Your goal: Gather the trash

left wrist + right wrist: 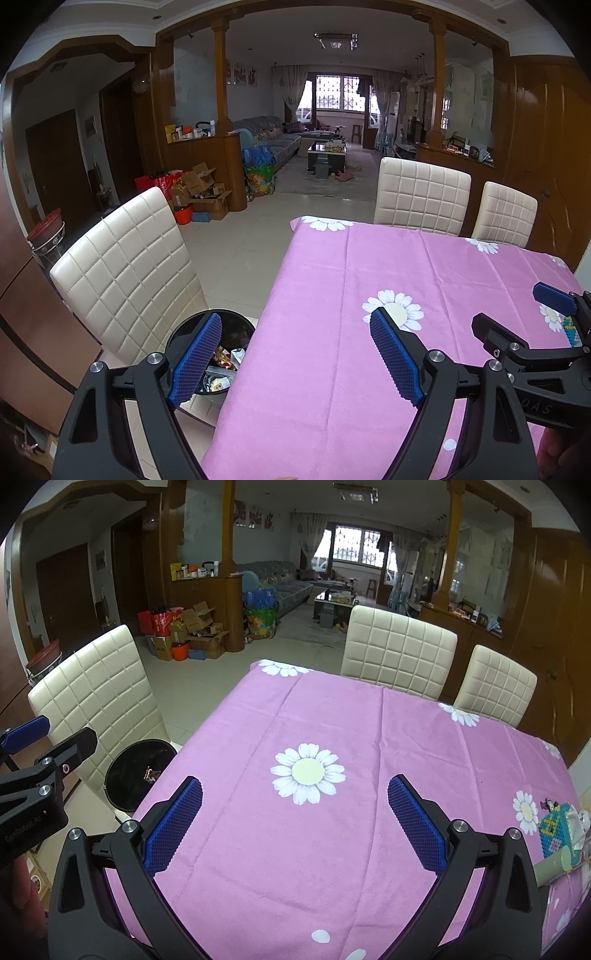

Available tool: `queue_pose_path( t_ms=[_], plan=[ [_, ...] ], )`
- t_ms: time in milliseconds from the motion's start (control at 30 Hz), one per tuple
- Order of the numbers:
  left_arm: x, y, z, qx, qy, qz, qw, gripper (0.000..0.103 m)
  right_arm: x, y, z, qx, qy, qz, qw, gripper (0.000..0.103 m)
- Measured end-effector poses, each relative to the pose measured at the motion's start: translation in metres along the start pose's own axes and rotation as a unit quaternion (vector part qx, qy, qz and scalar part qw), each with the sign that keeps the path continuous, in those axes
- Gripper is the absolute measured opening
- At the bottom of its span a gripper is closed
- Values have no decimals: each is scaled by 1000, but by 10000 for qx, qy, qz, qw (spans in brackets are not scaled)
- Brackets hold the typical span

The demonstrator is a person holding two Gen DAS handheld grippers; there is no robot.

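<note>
A black trash bin [236, 325] stands by the left edge of the table, beside a cream chair, with wrappers [225, 360] and scraps in it. The same trash bin [140, 775] shows in the right wrist view. My left gripper [295, 358] is open and empty, one pad over the bin and the other over the pink cloth. My right gripper [295, 827] hangs wide open over the cloth with nothing between its fingers. Each gripper shows in the other's view: the right gripper [521, 310] and the left gripper [51, 738].
The table [332, 709] wears a pink cloth with daisies. At its right edge lie a colourful beaded piece [554, 830], a pale tube [554, 871] and a clear plastic item [578, 818]. Cream quilted chairs [399, 653] stand at the far side and left [122, 266].
</note>
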State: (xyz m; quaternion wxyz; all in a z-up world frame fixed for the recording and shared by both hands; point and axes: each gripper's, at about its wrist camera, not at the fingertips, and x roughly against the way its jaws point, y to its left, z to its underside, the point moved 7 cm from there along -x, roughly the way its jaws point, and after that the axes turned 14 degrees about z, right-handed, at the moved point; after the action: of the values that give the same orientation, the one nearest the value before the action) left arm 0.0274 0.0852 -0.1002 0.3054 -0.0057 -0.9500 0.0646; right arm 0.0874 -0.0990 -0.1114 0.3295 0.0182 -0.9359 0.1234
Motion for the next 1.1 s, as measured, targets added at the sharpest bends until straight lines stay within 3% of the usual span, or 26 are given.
queue_pose_path(
  t_ms=[1100],
  plan=[
    [-2,-7,2,-17,57,23,10000,81,2,-1,-3,-5,-16,-91,10000,99]
  ],
)
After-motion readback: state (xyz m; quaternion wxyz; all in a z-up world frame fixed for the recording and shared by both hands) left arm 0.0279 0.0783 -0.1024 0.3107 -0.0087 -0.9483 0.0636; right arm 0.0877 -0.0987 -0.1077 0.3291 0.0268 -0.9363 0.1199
